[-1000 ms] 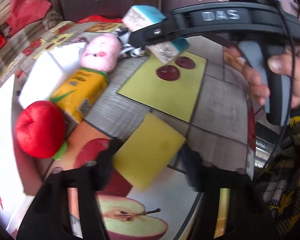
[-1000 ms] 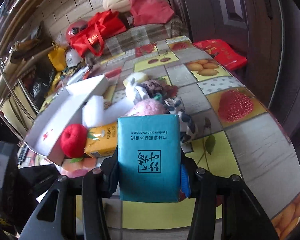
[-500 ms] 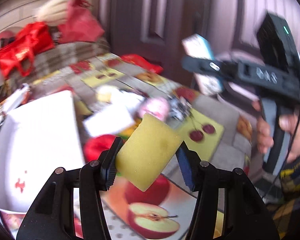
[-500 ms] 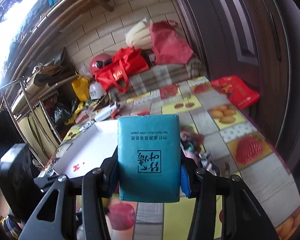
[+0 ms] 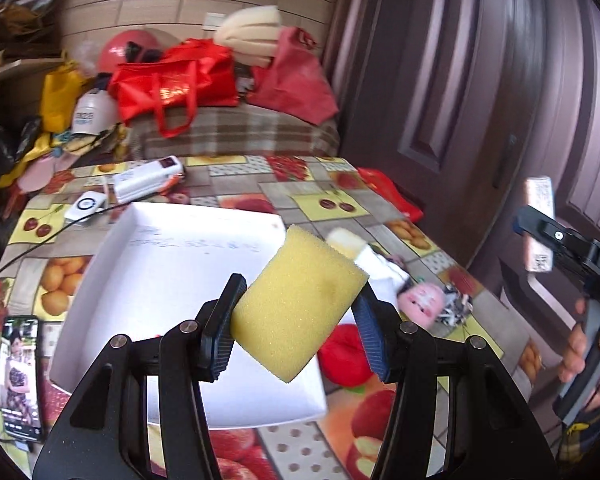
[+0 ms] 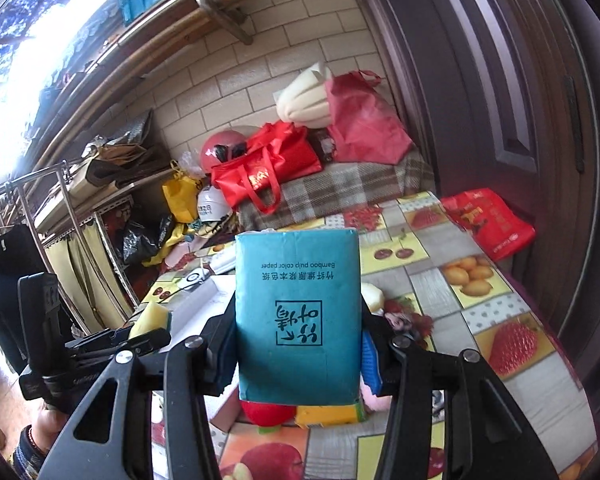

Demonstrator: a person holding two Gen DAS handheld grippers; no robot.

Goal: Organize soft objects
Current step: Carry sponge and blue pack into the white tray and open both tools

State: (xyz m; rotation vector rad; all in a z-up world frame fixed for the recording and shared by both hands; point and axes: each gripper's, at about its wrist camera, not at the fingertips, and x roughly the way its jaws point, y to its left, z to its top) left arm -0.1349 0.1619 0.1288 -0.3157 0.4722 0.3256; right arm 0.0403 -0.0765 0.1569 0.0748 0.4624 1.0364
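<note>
My left gripper (image 5: 296, 312) is shut on a yellow sponge (image 5: 300, 304) and holds it above the near right part of a white open box (image 5: 156, 264). My right gripper (image 6: 298, 344) is shut on a teal tissue pack (image 6: 298, 316), raised over the table; it shows at the right of the left wrist view (image 5: 540, 236). On the table right of the box lie a red plush apple (image 5: 344, 352), a pink plush toy (image 5: 422, 304), white foam (image 5: 380, 268) and, in the right wrist view, a yellow tissue pack (image 6: 328, 414).
A phone (image 5: 20, 368) lies at the table's left edge. A white device (image 5: 148, 178) and a small white gadget (image 5: 86, 206) with a cable lie beyond the box. Red bags (image 5: 176, 80) sit on a bench behind. A dark door (image 5: 480, 100) stands at the right.
Both grippers rose from the table with their loads. The left gripper lifted the sponge and carried it left, over the white box. The right gripper raised the tissue pack higher.
</note>
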